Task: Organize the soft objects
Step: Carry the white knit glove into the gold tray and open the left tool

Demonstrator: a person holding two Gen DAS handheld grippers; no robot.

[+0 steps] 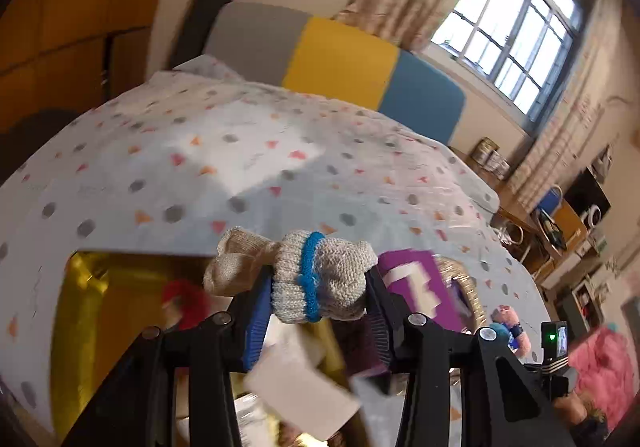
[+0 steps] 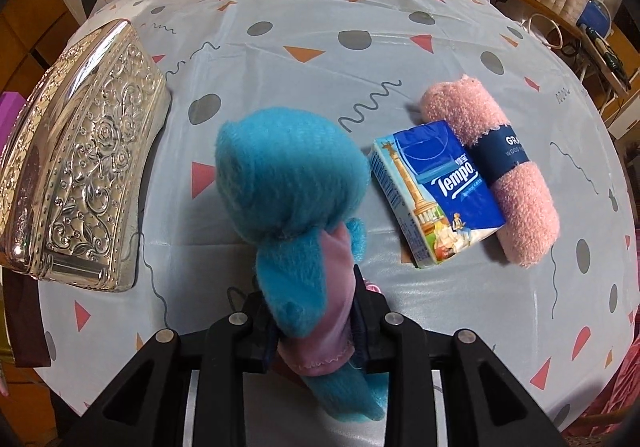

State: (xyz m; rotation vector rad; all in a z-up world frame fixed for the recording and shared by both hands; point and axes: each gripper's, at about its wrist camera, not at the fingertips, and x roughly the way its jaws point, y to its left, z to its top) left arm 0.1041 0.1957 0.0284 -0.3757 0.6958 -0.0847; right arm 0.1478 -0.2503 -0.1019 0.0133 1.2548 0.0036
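In the left wrist view my left gripper (image 1: pixel 318 289) is shut on a rolled grey knit sock bundle (image 1: pixel 320 267) with a blue band, held in the air over an open gold box (image 1: pixel 80 307). In the right wrist view my right gripper (image 2: pixel 314 311) is shut on the body of a blue plush toy (image 2: pixel 288 175) in a pink shirt, its head pointing away over the patterned cover (image 2: pixel 320 67). To the plush's right a Tempo tissue pack (image 2: pixel 436 191) lies against a rolled pink towel (image 2: pixel 492 167).
A silver embossed lid (image 2: pixel 80 159) lies at the left on the cover. Under the left gripper are a red item (image 1: pixel 186 299), a purple box (image 1: pixel 412 287), a wicker basket (image 1: pixel 468 287) and a blurred white pack (image 1: pixel 300 387). A headboard (image 1: pixel 340 59) and a window (image 1: pixel 516 31) lie beyond.
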